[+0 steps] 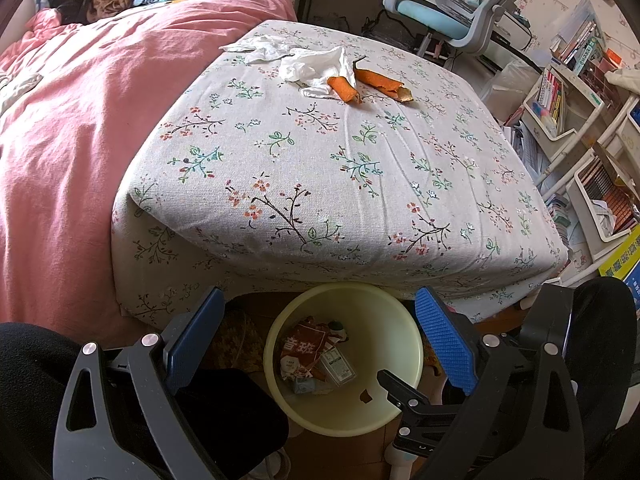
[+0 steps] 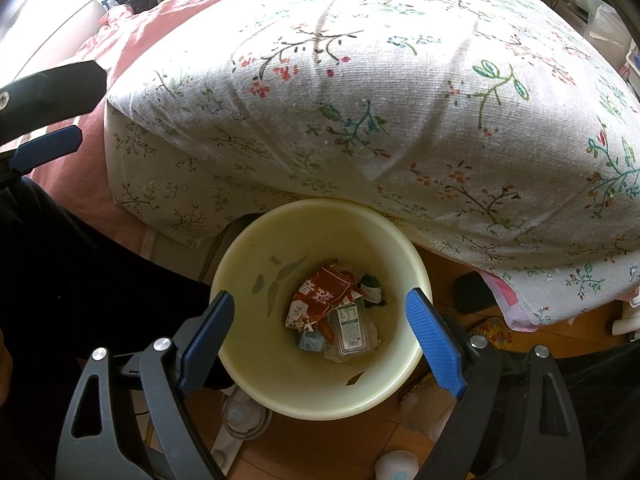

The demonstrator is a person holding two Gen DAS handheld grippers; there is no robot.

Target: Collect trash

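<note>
A: So where's the trash sitting rn?

B: Up on the floral bedspread [image 1: 360, 168], far end from us. Two orange peel pieces [image 1: 344, 88] lying next to each other, w/ crumpled white tissues [image 1: 304, 66] touching them and spreading off to the left. The yellow bin [image 1: 400, 320] is standing on the floor right against the bed's edge, already holding a red snack wrapper [image 2: 324, 292] and other packaging.

A: And the grippers?

B: Left gripper [image 1: 320, 340] is hovering above the bin, jaws spread wide, nothing between the blue pads [image 1: 446, 340]. Right gripper [image 2: 320, 334] is looking straight down into the bin, jaws likewise wide apart and gripping nothing (its pads are framing the rim, not touching it as far as I can tell).

A: How's that stuff going to handle?

B: Tissues are looking v. light and soft, so I'm guessing they'll collapse under the pads; best to pinch a bunched fold in the thick middle, not a loose corner that might tear or slip out. Peels seem curled, fairly stiff, prob. dried; grabbing across the narrow width at mid-length should be holding them. Squeezing hard could crack them, imo.

A: Anything risky?

B: Cloth underneath is soft, so pads coming down too low may be catching the bedspread along w/ the tissue.
</note>
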